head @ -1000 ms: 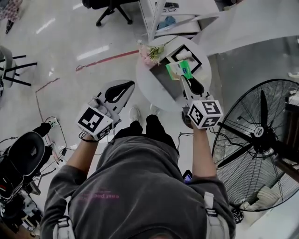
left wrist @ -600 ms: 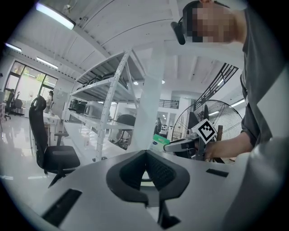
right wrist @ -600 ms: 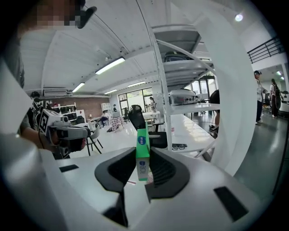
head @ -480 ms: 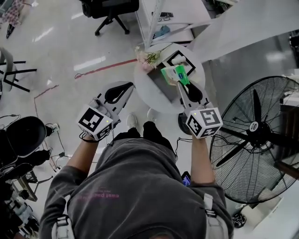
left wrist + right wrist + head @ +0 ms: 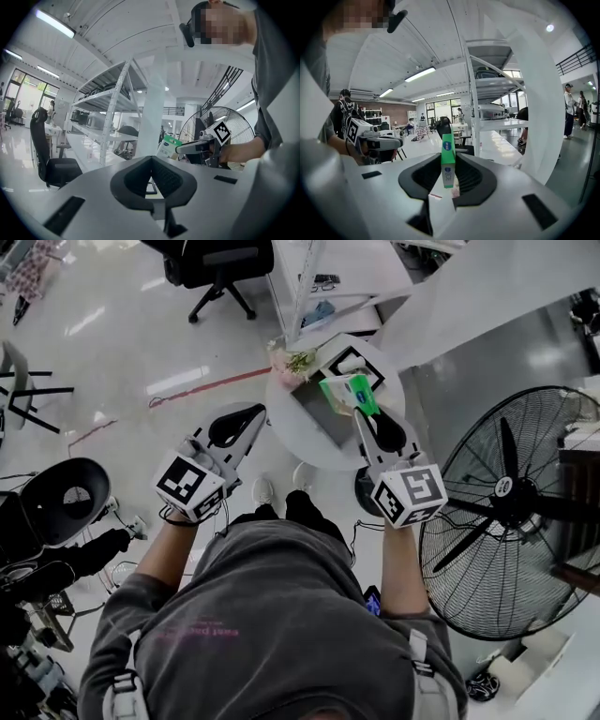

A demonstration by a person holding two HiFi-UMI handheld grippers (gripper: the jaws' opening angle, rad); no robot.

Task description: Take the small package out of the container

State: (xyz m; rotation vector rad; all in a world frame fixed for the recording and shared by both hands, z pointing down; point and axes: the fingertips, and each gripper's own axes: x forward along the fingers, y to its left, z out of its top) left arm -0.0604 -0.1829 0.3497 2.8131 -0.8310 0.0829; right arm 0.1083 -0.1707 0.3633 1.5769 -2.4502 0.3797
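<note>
package (image 5: 448, 159): we are gripping it edge-on in the right gripper (image 5: 358, 411), raised over the container (image 5: 315, 418) on the table (image 5: 284, 424) | left gripper (image 5: 151, 160): hanging aside, jaws together, empty | risk: we are likely pinching a slick wrapper low down, so a quick swing could be twisting it loose, dropping it back in

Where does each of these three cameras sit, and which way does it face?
Head view: on the person's head, facing steeply down at the round table; shows torso, arms, left gripper, right gripper.
Left gripper view: on the left gripper, looking along its shut jaws towards shelving; the person's right arm shows.
Right gripper view: on the right gripper, looking along jaws clamping the small package.
Shared: both gripper views show the opposite gripper.
</note>
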